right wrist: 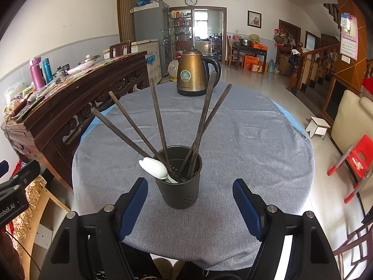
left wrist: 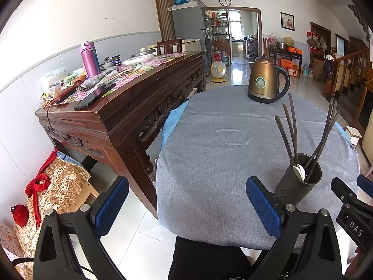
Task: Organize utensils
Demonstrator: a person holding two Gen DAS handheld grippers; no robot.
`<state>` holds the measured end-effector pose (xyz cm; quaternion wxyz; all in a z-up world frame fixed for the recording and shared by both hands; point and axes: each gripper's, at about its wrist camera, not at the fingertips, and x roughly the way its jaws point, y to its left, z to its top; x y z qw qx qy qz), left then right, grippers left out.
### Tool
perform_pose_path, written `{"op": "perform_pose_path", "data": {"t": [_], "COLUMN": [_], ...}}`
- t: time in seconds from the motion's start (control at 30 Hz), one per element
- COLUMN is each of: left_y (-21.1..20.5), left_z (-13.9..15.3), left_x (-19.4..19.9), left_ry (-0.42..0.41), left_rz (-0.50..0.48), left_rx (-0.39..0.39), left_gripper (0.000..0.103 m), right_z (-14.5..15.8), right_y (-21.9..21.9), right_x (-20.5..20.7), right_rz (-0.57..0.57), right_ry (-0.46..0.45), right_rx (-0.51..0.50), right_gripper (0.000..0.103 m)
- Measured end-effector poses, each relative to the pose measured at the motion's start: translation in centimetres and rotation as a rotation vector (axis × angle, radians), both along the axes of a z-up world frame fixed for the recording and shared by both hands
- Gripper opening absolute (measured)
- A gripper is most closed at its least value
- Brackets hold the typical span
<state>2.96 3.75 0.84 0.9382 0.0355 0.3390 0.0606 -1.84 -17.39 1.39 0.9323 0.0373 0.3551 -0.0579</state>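
Chopsticks (right wrist: 160, 126) and a white spoon (right wrist: 153, 168) stood in the dark holder (right wrist: 180, 186) at twelve o'clock of the right gripper (right wrist: 190, 207), whose jaws gaped wide and empty. The left gripper (left wrist: 186, 207) was likewise wide and empty; the holder sat at its two o'clock. With the cloth-covered table (right wrist: 256, 140) apparently clear of loose utensils, backing away without nudging the holder seemed wisest

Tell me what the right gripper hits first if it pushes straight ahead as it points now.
Most likely the dark utensil holder: it stands centred just beyond the open right gripper, so it would probably slip between the fingers. Exact depth is unclear.

Chopsticks (right wrist: 144, 137) tips, spoon (right wrist: 155, 169) handle hidden inside holder (right wrist: 179, 191).
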Motion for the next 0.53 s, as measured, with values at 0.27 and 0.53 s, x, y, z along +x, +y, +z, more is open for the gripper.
{"op": "perform_pose_path", "data": {"t": [0.27, 0.53], "left_y": [-0.9, -1.8], "left_z": [-0.5, -1.1], "left_x": [0.6, 3.3], "left_ry": [0.016, 0.037], "left_rz": [-0.012, -0.061], "left_rx": [0.019, -0.025], "left_gripper": [0.1, 0.1], "right_z": [-0.3, -0.7], "right_y": [-0.4, -1.8], "right_x": [0.3, 1.2], "right_rz": [0.001, -0.013], "right_ry": [-0.008, -0.039], "right_rx": [-0.003, -0.044], "right_gripper": [0.079, 0.078]}}
